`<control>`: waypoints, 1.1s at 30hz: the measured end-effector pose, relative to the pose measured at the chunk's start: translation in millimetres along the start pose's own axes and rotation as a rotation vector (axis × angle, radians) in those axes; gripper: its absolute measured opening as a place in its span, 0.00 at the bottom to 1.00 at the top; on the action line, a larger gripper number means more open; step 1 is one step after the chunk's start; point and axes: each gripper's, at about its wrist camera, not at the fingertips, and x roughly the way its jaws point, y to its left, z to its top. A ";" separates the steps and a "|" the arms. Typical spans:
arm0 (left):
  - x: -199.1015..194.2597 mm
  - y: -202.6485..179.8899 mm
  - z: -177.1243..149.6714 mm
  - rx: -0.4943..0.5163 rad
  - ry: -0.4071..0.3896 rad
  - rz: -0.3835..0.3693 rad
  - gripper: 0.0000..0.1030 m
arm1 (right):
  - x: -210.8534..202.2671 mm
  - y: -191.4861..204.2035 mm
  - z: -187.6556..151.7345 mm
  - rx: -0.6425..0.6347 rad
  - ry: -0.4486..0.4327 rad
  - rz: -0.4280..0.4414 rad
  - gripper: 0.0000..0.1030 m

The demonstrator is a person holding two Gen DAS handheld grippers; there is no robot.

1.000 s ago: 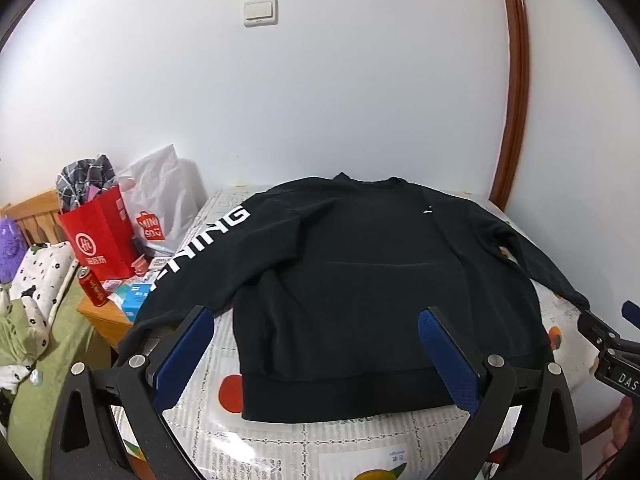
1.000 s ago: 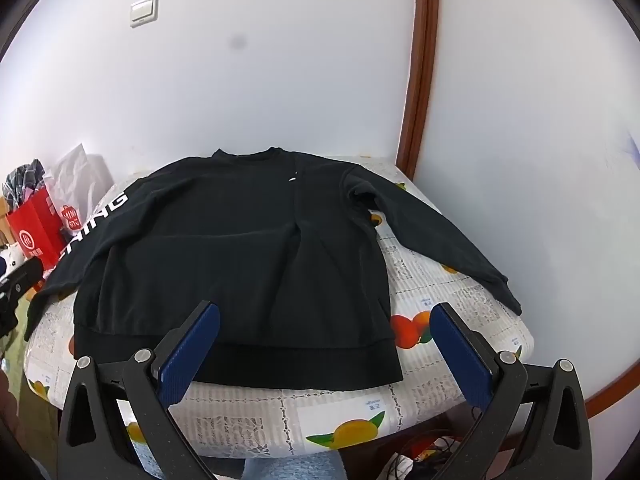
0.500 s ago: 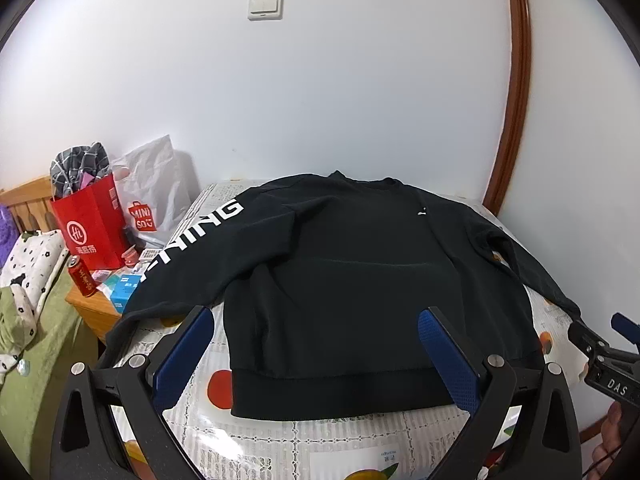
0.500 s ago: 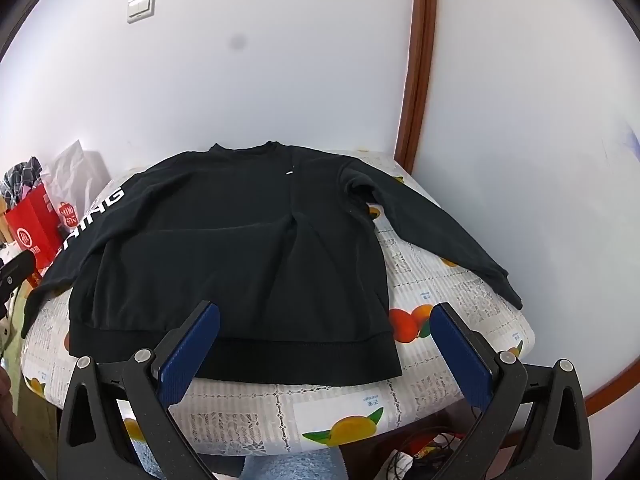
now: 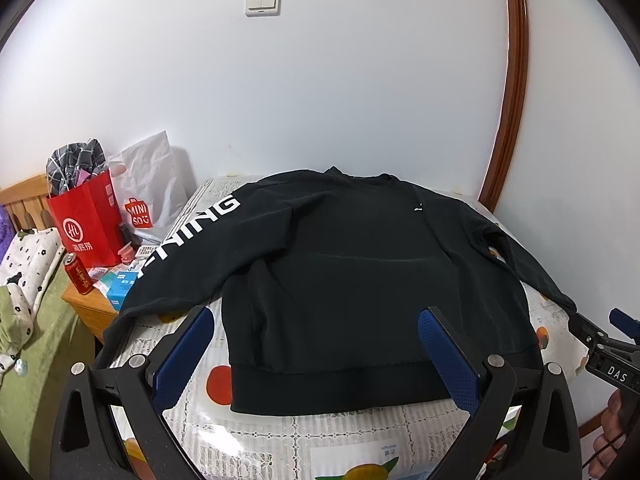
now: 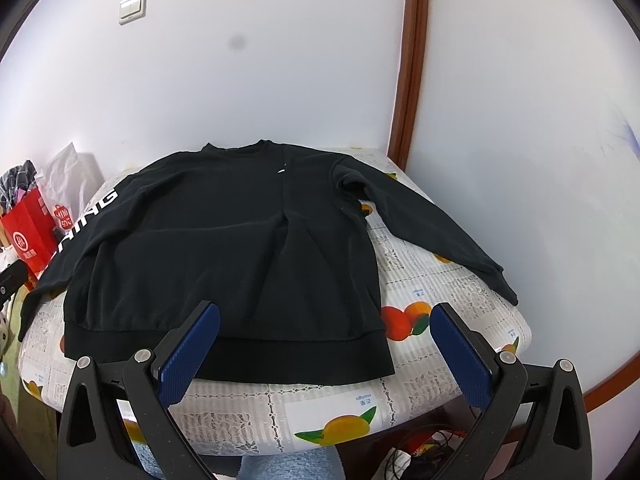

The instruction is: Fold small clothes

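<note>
A black sweatshirt [image 5: 352,272] lies flat and unfolded on the fruit-print table [image 6: 432,280], unmoved. Before its hem, the left gripper [image 5: 316,344] and right gripper [image 6: 326,340] have risen slightly, jaws wide apart, empty; folding appears unstarted.

Air above sweatshirt [image 5: 360,264] open. Red bag [image 5: 86,224] and can [image 5: 78,272] crowd the left edge; wall [image 6: 520,140] bounds right.

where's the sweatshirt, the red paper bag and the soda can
black sweatshirt [image 5: 360,272], left wrist view, middle of the chest.
red paper bag [image 5: 86,224], left wrist view, its front face.
red soda can [image 5: 79,274], left wrist view, its side.
</note>
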 end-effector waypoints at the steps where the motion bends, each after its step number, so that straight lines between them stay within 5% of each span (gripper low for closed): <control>1: -0.7 0.4 0.2 0.003 0.000 -0.002 1.00 | -0.5 -0.7 -0.2 0.001 -0.002 0.000 1.00; 33: -8.3 1.6 -3.5 0.035 -0.013 -0.020 1.00 | -5.3 4.6 -3.1 0.003 -0.017 0.011 1.00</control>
